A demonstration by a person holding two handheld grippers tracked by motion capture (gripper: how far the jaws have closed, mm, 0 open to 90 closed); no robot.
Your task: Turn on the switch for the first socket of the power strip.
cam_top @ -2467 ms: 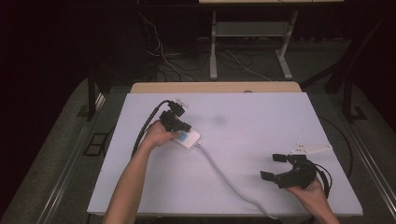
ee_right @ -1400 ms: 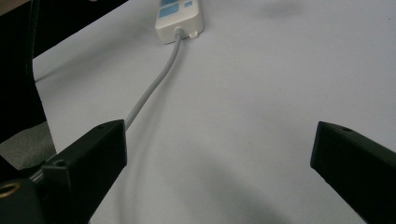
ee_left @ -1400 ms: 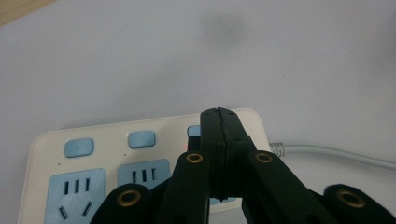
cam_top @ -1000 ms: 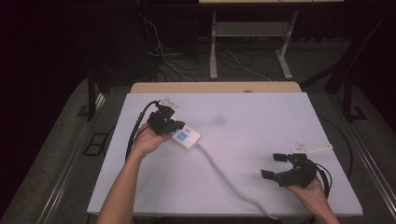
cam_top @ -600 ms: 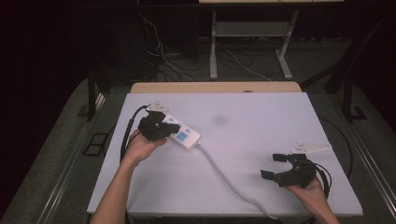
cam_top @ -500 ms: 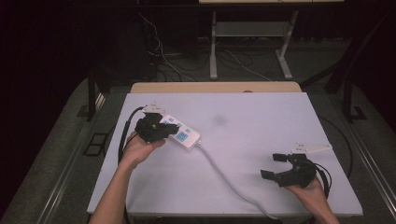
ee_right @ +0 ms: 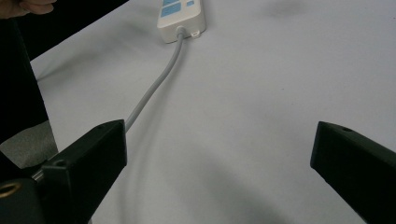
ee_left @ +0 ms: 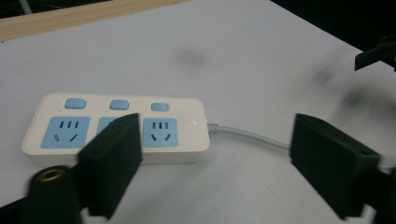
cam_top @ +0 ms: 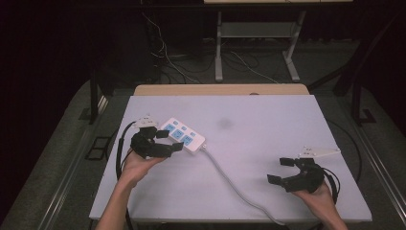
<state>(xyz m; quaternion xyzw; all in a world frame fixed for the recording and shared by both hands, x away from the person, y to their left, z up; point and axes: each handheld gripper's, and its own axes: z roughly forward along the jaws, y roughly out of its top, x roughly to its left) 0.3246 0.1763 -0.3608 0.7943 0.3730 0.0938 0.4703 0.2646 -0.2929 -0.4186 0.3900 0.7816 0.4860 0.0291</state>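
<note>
The power strip lies flat on the white worktop, just beside the left gripper, fingers open and empty; right gripper open too, well apart; nothing plugged in yet

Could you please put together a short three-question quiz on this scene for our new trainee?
1. True or false: the left gripper is shut on the power strip.
2. How many blue sockets does the power strip have? A) two B) three C) four
3. Fill in: the strip's grey cable runs off the table's ____ edge, as the high view shows.

Key: 1 false, its jaws stand open just short of the strip. 2 B. 3 near, left of the right gripper, also open.
</note>
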